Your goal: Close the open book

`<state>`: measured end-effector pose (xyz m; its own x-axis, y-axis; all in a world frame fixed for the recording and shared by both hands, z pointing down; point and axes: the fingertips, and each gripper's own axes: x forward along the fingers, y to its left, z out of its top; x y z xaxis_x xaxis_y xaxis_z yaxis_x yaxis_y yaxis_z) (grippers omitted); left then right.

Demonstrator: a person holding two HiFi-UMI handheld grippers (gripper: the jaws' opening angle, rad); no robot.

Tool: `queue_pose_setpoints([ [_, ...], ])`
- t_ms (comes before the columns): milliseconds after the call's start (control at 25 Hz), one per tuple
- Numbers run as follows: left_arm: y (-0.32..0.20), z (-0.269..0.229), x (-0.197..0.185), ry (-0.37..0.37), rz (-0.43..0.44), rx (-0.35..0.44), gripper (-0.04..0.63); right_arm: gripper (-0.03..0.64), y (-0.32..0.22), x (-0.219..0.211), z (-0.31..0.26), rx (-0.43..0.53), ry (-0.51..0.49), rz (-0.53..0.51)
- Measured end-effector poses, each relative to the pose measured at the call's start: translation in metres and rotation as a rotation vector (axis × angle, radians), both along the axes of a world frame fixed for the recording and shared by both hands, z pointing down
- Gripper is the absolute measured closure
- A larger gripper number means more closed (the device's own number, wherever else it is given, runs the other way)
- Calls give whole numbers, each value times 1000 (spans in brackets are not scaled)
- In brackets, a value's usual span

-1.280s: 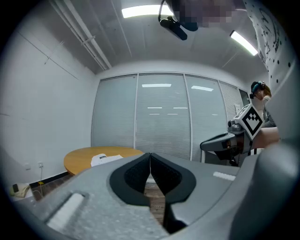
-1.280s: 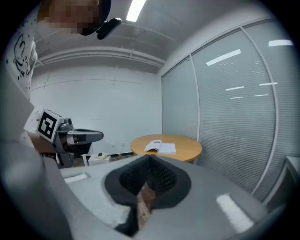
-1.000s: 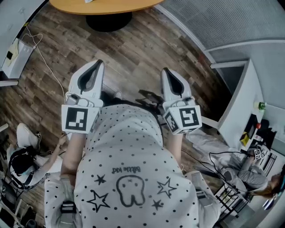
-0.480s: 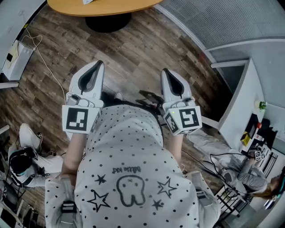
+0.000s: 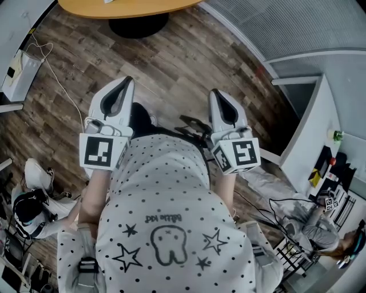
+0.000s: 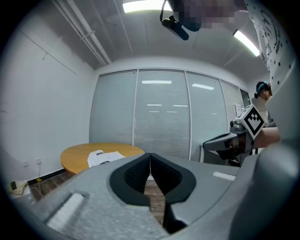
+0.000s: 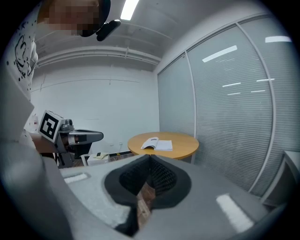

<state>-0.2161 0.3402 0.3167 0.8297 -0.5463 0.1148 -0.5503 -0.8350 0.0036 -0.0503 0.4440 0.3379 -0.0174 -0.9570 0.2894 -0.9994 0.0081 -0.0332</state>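
The open book (image 7: 158, 144) lies flat on a round wooden table (image 7: 183, 140) across the room, white pages up. In the left gripper view the book (image 6: 104, 157) shows on the same table (image 6: 75, 158), far beyond the jaws. My left gripper (image 5: 124, 80) and right gripper (image 5: 213, 91) are held side by side in front of my spotted shirt, over the wood floor. Both point towards the table (image 5: 131, 7). The left gripper (image 6: 150, 154) is shut with nothing in it. The right gripper (image 7: 150, 157) has its tips together and is also empty.
A white cabinet (image 5: 309, 134) stands at the right. One person (image 5: 34, 200) sits low at the left and another (image 5: 320, 223) at the lower right. A white box (image 5: 20, 68) with a cable lies by the left wall. Glass walls with blinds (image 6: 159, 117) enclose the room.
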Motion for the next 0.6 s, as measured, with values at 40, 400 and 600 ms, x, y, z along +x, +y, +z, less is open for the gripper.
queue_pose_setpoints([
  [40, -1, 1, 0, -3, -2, -4, 583, 614, 1, 2, 1, -5, -2, 7],
  [400, -19, 13, 10, -14, -4, -42, 583, 613, -14, 17, 7, -34, -16, 31],
  [600, -45, 17, 18, -12, -9, -60, 583, 614, -36, 26, 11, -54, -26, 39],
])
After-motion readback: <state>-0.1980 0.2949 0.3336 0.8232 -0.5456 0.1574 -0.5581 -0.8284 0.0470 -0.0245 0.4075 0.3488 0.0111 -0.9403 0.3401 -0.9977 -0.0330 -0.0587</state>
